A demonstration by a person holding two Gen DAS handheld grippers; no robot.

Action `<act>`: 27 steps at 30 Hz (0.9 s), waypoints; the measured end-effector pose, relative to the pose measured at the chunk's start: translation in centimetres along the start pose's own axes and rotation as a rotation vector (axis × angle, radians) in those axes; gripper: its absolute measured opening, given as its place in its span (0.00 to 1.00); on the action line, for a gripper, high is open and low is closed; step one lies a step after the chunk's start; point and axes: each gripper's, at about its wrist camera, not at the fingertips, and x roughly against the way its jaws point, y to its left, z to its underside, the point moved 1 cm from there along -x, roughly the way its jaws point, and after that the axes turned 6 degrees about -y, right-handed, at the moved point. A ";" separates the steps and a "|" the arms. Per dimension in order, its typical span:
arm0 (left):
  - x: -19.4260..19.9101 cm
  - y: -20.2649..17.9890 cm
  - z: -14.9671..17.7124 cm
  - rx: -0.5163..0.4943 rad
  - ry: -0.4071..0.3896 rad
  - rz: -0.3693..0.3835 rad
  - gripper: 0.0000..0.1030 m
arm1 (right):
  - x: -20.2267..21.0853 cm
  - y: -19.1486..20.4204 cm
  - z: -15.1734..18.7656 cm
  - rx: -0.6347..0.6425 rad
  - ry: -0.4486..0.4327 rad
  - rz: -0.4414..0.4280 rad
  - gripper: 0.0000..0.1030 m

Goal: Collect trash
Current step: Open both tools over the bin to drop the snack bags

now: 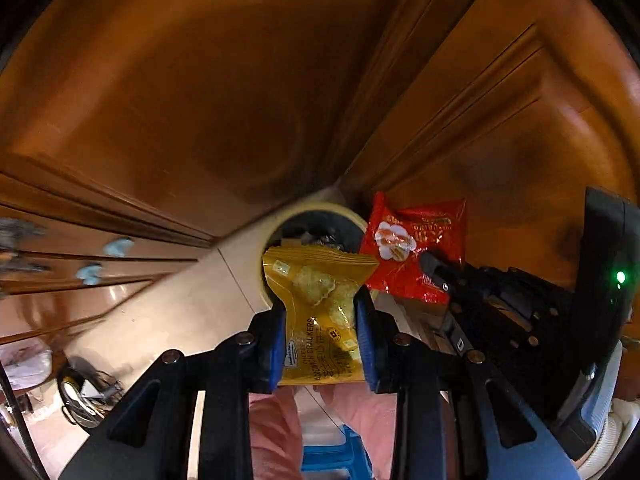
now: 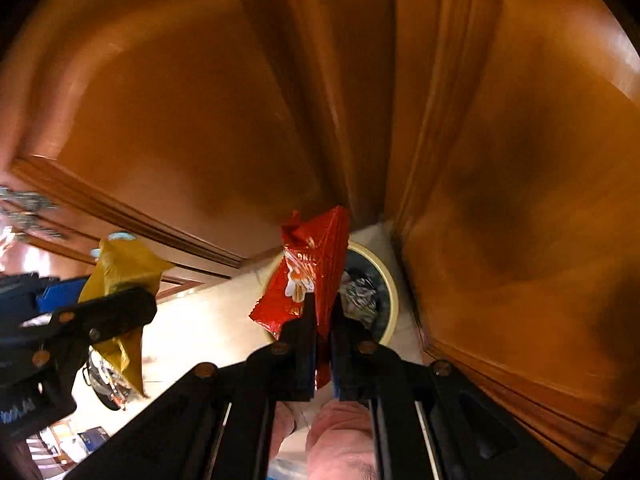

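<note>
Both tongs are loaded: left gripper pinches the yellow cracker packet, right gripper is clamped tight on the red wrapper. Wooden cabinets loom around; bin sits right below, so I'd center over its opening before letting go.

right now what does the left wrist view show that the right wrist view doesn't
Only the left wrist view shows the print on the yellow plastic cracker packet clamped flat between the left tongs, a green light on the right unit, and two pale blue drawer knobs.

Only the right wrist view shows the red foil snack packet edge-on, pinched in the shut right tongs, with crumpled silver foil in the bin.

Both show the round cream-rimmed trash bin below, both packets, and the brown wooden cabinet doors.
</note>
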 end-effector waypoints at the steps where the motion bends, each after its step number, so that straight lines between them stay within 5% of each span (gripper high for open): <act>1: -1.3 0.1 0.2 -0.001 0.008 0.003 0.28 | -1.1 -0.4 0.3 -0.013 0.006 0.007 0.05; 9: -8.1 0.7 1.0 -0.017 0.061 0.025 0.36 | -8.6 -2.4 1.0 -0.052 0.089 0.022 0.10; 16: -9.6 1.0 1.1 -0.034 0.072 0.006 0.61 | -11.7 -2.5 1.2 -0.067 0.170 0.010 0.45; 19: -9.7 1.0 1.1 -0.042 0.071 0.005 0.69 | -11.5 -2.6 1.6 -0.077 0.160 0.003 0.47; 27: -8.7 1.4 0.9 -0.047 0.072 -0.002 0.70 | -8.9 -2.3 1.5 -0.080 0.126 -0.001 0.48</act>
